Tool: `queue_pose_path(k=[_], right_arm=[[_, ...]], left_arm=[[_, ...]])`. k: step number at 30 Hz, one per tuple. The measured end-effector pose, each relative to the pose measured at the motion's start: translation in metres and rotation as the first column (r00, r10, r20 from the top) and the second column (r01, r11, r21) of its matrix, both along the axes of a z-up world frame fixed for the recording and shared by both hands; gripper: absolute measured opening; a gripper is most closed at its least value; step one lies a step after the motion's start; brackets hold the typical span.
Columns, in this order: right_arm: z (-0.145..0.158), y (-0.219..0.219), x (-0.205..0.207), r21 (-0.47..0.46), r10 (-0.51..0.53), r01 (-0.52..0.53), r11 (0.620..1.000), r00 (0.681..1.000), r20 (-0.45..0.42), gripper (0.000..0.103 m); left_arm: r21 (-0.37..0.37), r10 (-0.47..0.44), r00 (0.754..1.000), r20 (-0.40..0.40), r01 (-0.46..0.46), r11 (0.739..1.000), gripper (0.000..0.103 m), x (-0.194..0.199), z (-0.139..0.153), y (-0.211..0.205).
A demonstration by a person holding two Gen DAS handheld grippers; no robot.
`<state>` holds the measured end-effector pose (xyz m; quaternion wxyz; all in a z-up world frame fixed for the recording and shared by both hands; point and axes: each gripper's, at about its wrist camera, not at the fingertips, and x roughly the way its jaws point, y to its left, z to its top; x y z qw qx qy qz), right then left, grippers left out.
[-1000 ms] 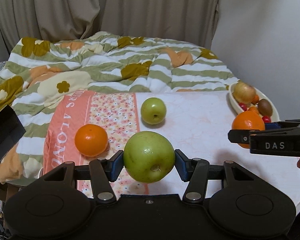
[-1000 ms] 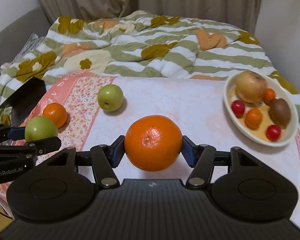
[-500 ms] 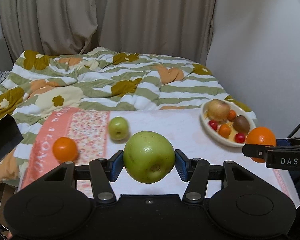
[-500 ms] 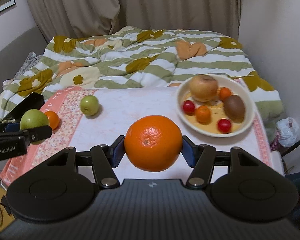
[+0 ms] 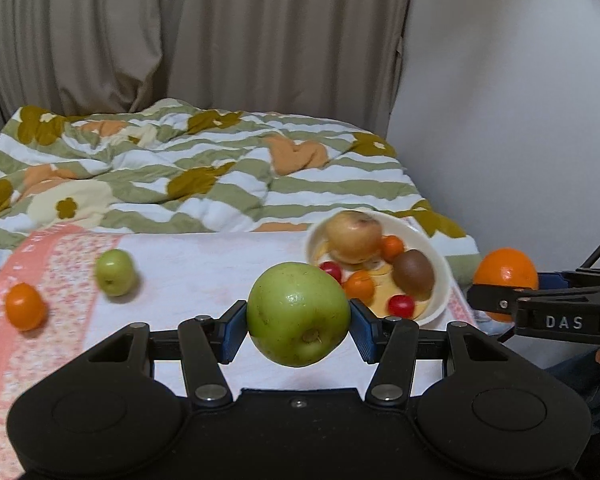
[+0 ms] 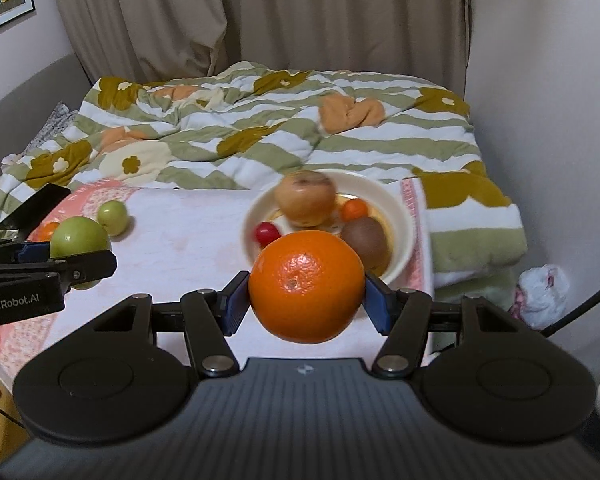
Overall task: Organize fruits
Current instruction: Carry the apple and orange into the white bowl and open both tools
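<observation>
My left gripper [image 5: 298, 320] is shut on a large green apple [image 5: 299, 314], held above the table in front of the white bowl [image 5: 436, 304]. My right gripper [image 6: 306, 300] is shut on a big orange [image 6: 307, 286], held up just before the same bowl [image 6: 400, 220]. The bowl holds a yellowish apple [image 5: 354, 234], a kiwi [image 5: 414, 278], small oranges and red cherry-like fruits. A small green apple [image 5: 115, 272] and a small orange [image 5: 25, 306] lie on the table at the left. In the left wrist view the right gripper's orange [image 5: 505, 276] shows at the right edge.
The table wears a white cloth [image 5: 204, 264] with a pink flowered border [image 5: 28, 264]. Behind it lies a bed with a striped flowered quilt [image 5: 204, 168], then curtains and a white wall. A black object [image 6: 32, 206] sits at the table's left. A plastic bag [image 6: 544, 294] lies on the floor.
Both grippers have travelled rightward and slightly up with their fruit. The bowl has come from the right edge toward the middle of both views. The small apple and small orange slid left.
</observation>
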<state>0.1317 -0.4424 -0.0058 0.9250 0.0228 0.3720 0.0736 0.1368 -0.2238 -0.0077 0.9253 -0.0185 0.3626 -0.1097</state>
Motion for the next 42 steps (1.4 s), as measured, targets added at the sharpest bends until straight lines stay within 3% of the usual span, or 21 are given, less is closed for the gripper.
queue_pose_path(k=[15, 23, 31, 32, 34, 35, 42], right_arm=[[-0.034, -0.049, 0.059, 0.035, -0.051, 0.053, 0.998, 0.997, -0.056, 0.075], [-0.050, -0.053, 0.077, 0.041, -0.081, 0.085, 0.996, 0.992, -0.095, 0.075], [-0.054, -0.054, 0.087, 0.037, -0.097, 0.102, 0.994, 0.990, -0.105, 0.075], [-0.054, -0.054, 0.088, 0.037, -0.096, 0.101, 0.994, 0.990, -0.105, 0.075], [-0.054, -0.054, 0.090, 0.037, -0.094, 0.098, 0.994, 0.990, -0.103, 0.075], [-0.054, -0.053, 0.092, 0.037, -0.093, 0.097, 0.995, 0.990, -0.102, 0.075], [-0.048, -0.039, 0.106, 0.038, -0.061, 0.065, 0.997, 0.994, -0.089, 0.075]], left_arm=[[0.061, -0.143, 0.987, -0.073, 0.147, 0.987, 0.058, 0.065, -0.050, -0.078], [0.113, -0.198, 0.973, -0.117, 0.211, 0.971, 0.058, 0.082, -0.078, -0.097], [0.148, -0.220, 0.968, -0.119, 0.236, 0.960, 0.059, 0.090, -0.086, -0.105], [0.149, -0.221, 0.968, -0.116, 0.236, 0.960, 0.061, 0.090, -0.085, -0.106], [0.155, -0.222, 0.971, -0.093, 0.235, 0.960, 0.088, 0.088, -0.082, -0.106], [0.158, -0.220, 0.973, -0.077, 0.230, 0.960, 0.092, 0.086, -0.080, -0.105], [0.162, -0.200, 0.978, -0.064, 0.208, 0.965, 0.095, 0.082, -0.069, -0.090]])
